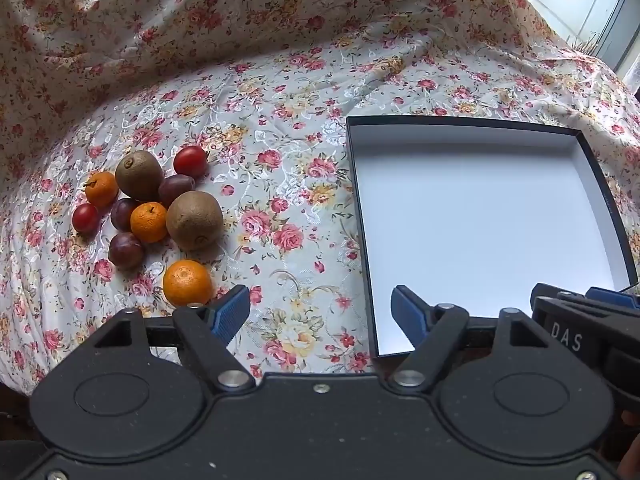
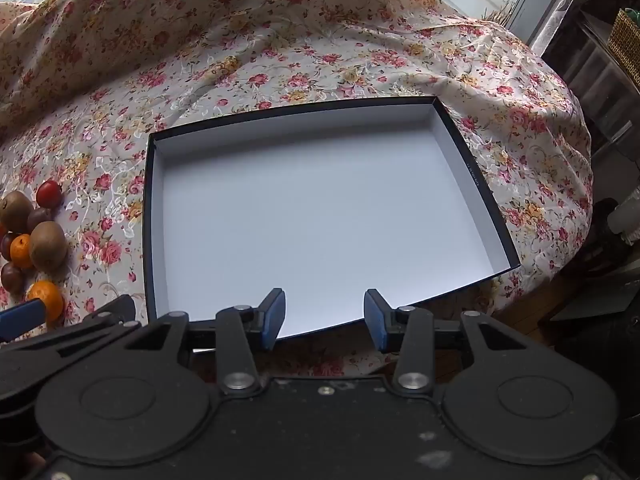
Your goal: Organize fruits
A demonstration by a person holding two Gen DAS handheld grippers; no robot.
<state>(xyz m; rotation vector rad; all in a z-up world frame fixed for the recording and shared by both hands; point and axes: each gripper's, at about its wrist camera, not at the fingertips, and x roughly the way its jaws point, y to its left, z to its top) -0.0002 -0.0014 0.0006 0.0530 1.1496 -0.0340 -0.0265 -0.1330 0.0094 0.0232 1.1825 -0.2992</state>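
A heap of fruit lies on the floral cloth at the left: two brown kiwis (image 1: 194, 219), three small oranges, the nearest orange (image 1: 187, 282) apart at the front, several dark plums (image 1: 125, 249) and two red ones (image 1: 190, 160). A shallow black box (image 1: 592, 168) with a white, bare inside sits to the right. My left gripper (image 1: 320, 312) hangs open over the cloth between the fruit and the box, holding nothing. My right gripper (image 2: 325, 314) is open over the near edge of the box (image 2: 476, 184), also holding nothing. The fruit heap (image 2: 48, 246) shows at that view's left edge.
The floral cloth (image 1: 280, 128) rises in folds behind the fruit and box. The other gripper's black body (image 1: 592, 332) crowds the left view's lower right. A window lies beyond the cloth, and dark furniture with a wicker basket (image 2: 626, 42) stands at far right.
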